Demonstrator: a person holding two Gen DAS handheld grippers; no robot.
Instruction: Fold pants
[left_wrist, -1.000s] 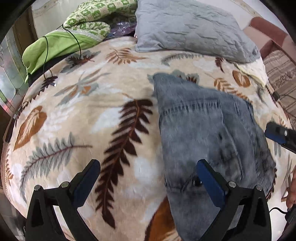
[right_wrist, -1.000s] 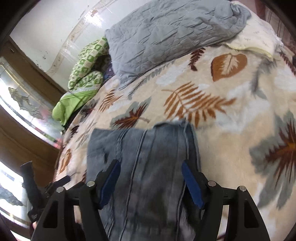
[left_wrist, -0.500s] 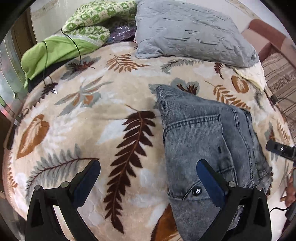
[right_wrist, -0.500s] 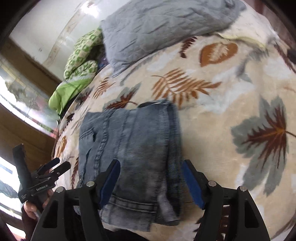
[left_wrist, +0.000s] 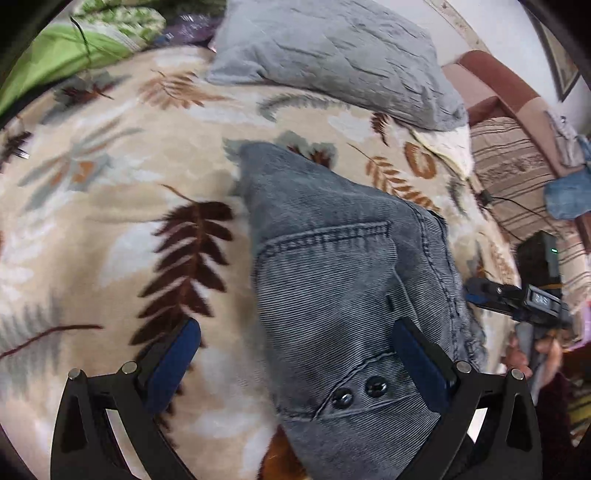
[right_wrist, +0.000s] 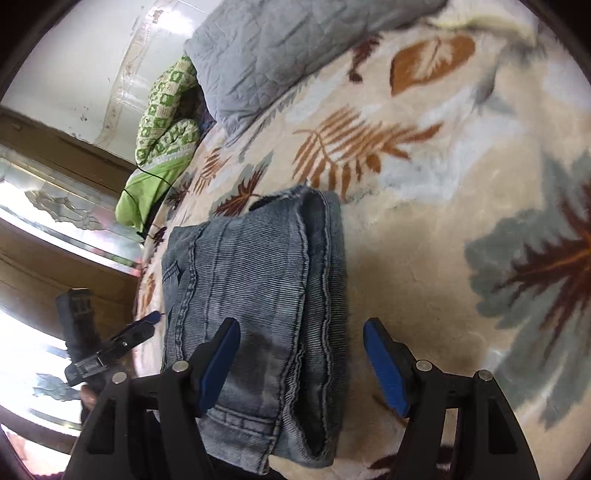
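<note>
Left gripper (left_wrist: 295, 365): jaws wide, holding nothing, above the waistband end of the pants (left_wrist: 343, 280). Right gripper (right_wrist: 301, 363): jaws wide, empty, over the hem end. Pants folded into a compact denim stack on the leaf-print blanket (left_wrist: 110, 229). Grey pillow (left_wrist: 332, 55) at 12 o'clock; green bedding (right_wrist: 162, 122) at 10 o'clock in the right wrist view. Gripper label blurred, unreadable.

We see the grey-blue denim pants (left_wrist: 332, 280) folded into a compact stack of layers on the bed, pocket and two dark buttons facing up, hems stacked along one side.
</note>
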